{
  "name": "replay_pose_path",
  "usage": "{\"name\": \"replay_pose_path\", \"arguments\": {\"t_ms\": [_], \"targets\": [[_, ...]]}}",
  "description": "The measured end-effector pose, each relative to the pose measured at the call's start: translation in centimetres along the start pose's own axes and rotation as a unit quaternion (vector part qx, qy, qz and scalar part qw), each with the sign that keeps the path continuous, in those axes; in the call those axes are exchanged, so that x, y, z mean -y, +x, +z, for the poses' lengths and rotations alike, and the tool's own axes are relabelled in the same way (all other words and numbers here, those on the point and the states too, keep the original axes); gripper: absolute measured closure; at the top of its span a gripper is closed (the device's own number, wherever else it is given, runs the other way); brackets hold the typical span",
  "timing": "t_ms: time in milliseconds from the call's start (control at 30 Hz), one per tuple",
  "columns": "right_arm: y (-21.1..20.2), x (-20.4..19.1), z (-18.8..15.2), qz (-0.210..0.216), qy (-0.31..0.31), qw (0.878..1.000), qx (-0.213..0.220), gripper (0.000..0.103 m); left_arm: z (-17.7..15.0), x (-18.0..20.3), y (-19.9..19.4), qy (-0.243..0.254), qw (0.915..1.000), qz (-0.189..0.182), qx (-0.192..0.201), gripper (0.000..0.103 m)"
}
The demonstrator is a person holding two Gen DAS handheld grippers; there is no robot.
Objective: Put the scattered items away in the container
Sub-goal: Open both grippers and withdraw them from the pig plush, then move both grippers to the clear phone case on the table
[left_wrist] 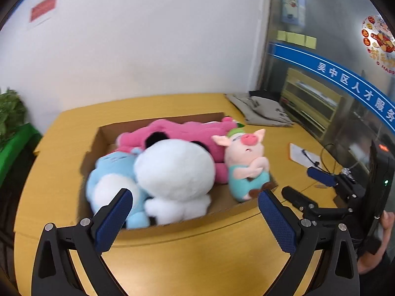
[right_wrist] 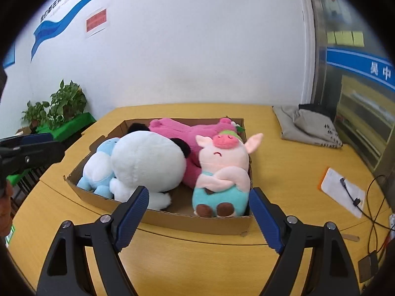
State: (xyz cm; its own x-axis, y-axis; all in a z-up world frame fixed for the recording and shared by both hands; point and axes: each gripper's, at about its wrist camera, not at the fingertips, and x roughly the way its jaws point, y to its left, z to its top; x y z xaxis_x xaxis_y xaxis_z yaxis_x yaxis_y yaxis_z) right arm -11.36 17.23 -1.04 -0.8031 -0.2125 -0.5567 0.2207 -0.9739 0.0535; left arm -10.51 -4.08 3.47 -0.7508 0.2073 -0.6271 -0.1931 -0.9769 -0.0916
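A shallow cardboard box [left_wrist: 103, 133] [right_wrist: 197, 222] sits on the yellow table. It holds a blue plush [left_wrist: 108, 172] [right_wrist: 98, 165], a big white panda plush [left_wrist: 175, 167] [right_wrist: 148, 162], a pink plush [left_wrist: 187, 133] [right_wrist: 185, 130] at the back, and a pig plush [left_wrist: 244, 157] [right_wrist: 222, 162] leaning in the right corner. My left gripper [left_wrist: 195, 193] [right_wrist: 55, 145] hangs open in front of the box's left half, nothing between its pads. My right gripper [right_wrist: 199, 190] [left_wrist: 300, 181] is open too and empty, just before the box's front wall near the pig.
A folded grey cloth bag [left_wrist: 261, 111] [right_wrist: 308, 125] lies at the table's back right. A white notepad [right_wrist: 343, 192] and black cables [right_wrist: 372, 209] lie to the right. Potted plants [right_wrist: 56, 108] stand left of the table; a glass partition runs along the right.
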Motion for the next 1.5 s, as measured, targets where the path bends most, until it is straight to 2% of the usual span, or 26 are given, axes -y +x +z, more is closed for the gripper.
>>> {"name": "replay_pose_path", "arguments": {"t_ms": [167,333,667,967,1233,1367,1433,1500], "targets": [[-2.2,-2.7,-0.4,-0.005,-0.01,1.0,0.008,0.02,-2.7,-0.2,-2.6,-0.012,0.9999,0.004,0.004,0.0],[-3.6,-3.7,-0.7,-0.02,-0.009,1.0,0.007,0.02,-4.1,0.1,-4.0,-0.016,0.9998,-0.004,0.01,0.0],[-4.1,-4.5,-1.3,-0.036,-0.017,0.999,-0.001,0.02,-4.8,-0.1,-3.4,-0.034,0.9992,-0.022,0.004,0.0],[-3.8,-4.4,-1.6,-0.037,-0.017,0.999,-0.004,0.02,-5.3,0.0,-2.5,-0.037,0.9989,-0.028,-0.009,0.0],[-4.6,-4.1,-1.9,-0.031,-0.015,0.999,0.002,0.02,-6.3,-0.6,-3.4,-0.056,0.9976,-0.037,-0.017,0.0],[-5.7,-3.7,-2.7,-0.011,-0.006,1.0,-0.002,0.02,-8.8,-1.2,-4.5,-0.061,0.9971,-0.033,-0.033,0.0],[-6.7,-3.6,-4.0,0.006,-0.013,1.0,-0.004,0.02,-11.2,-1.6,-5.1,-0.058,0.9966,-0.028,-0.052,0.0],[-7.5,-3.8,-6.3,0.012,-0.023,0.999,-0.026,0.02,-14.2,-2.4,-5.6,-0.06,0.9954,-0.011,-0.074,0.0]]}}
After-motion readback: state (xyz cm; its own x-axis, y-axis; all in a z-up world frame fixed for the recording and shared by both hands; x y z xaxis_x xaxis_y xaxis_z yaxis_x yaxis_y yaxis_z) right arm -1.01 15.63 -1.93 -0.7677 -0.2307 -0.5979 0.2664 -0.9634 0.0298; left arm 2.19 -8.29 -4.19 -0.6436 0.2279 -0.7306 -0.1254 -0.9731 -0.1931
